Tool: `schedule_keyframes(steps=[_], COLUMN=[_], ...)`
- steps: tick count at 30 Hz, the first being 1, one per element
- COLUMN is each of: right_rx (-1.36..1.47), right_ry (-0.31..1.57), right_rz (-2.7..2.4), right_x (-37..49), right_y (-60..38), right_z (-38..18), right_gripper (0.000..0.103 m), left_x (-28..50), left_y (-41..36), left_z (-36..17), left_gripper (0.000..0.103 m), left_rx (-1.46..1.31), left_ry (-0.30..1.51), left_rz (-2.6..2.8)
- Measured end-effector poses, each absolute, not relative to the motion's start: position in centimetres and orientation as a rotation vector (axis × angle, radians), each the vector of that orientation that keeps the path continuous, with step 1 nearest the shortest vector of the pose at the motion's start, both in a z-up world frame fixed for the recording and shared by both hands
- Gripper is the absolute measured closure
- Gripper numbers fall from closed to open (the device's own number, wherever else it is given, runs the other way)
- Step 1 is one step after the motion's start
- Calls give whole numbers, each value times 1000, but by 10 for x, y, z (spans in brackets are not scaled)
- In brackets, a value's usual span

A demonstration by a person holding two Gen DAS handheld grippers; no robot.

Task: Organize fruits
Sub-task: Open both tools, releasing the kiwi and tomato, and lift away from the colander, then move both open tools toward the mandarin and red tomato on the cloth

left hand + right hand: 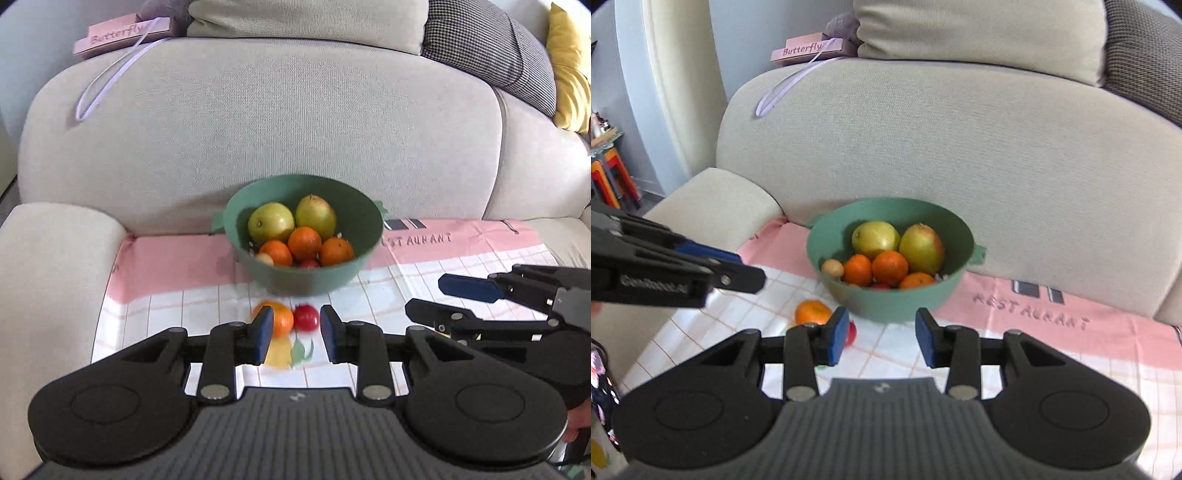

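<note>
Behind my spot the beige sofa point(258, 122) fills the view. A pink Butterfly box point(122, 35) sits on its backrest top. A houndstooth cushion point(487, 44) leans there too.

Two matte black tools: left tool point(295, 334), right tool point(881, 338). Blue pads on fingers point(263, 338), silver pivot screws, round side discs, ribbed grey plate behind. White lettering along left tool's side.

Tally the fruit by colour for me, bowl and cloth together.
Yellow-green: 2, both in the bowl
Orange: 4, three in the bowl, one on the cloth
Red: 2, one in the bowl, one on the cloth
Tan: 1, in the bowl
Total: 9
</note>
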State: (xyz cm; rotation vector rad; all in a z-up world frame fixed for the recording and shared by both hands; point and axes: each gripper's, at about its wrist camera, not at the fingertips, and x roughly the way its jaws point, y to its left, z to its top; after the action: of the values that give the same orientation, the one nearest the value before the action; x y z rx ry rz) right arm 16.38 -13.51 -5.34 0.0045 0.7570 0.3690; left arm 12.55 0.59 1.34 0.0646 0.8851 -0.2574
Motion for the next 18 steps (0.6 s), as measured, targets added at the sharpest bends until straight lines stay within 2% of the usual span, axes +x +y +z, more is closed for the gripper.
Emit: schedule_keyframes(steps=[9,18], right_rx=[-31,-46], right_ry=[721,752], right_rz=[337,342], right_x=[98,81], right_y=[-116,-105], right_z=[-86,-114], right_gripper=[65,65], left_x=[79,62], left_y=[11,17], left_z=[-22,-50], left_gripper=[69,69], left_rx=[52,35], left_ry=[856,840], left_rz=[-207,-193])
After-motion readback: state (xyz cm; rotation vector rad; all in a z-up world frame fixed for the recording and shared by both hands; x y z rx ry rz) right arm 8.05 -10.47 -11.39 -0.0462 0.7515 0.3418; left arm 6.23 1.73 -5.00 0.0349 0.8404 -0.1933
